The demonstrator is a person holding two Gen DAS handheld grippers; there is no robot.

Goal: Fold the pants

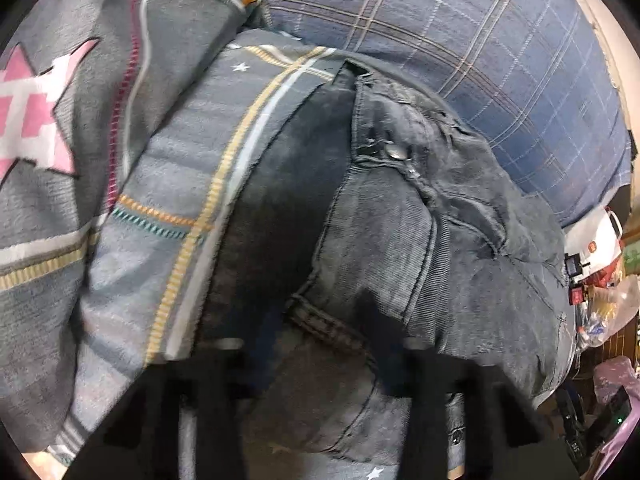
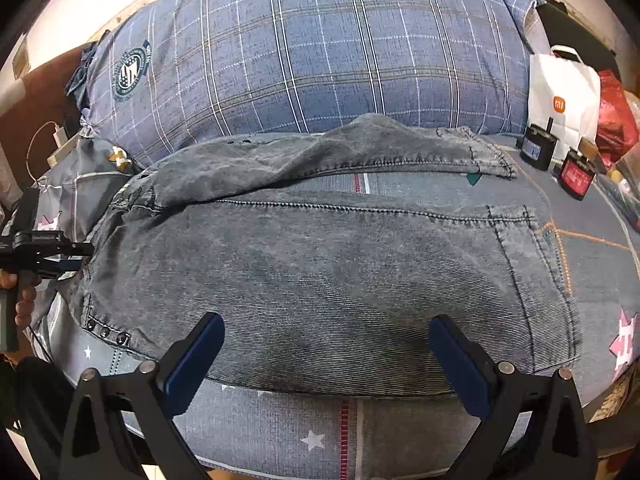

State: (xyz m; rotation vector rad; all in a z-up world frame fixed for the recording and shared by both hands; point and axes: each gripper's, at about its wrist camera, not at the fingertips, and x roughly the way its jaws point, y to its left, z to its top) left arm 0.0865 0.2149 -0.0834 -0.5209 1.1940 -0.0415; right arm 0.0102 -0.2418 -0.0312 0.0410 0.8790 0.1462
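**On the bed: jeans spread flat, both tools low at the edge**

Across a grey star-print bedspread, one pair of washed grey jeans, laid sideways with the waist to the left and two legs running right, the far leg rumpled and partly folded over. Behind, one blue plaid pillow. At far right, one white paper bag beside a red bag, contents hidden; two small dark boxes in front.

Right gripper spread wide, blue pads apart over the near edge of the denim, clamping nothing. Left gripper blurred and dark in its own view, fingers apart with the waistband between them; cannot tell whether touching. Seen small at the other view's left edge, held by a hand half cut off.
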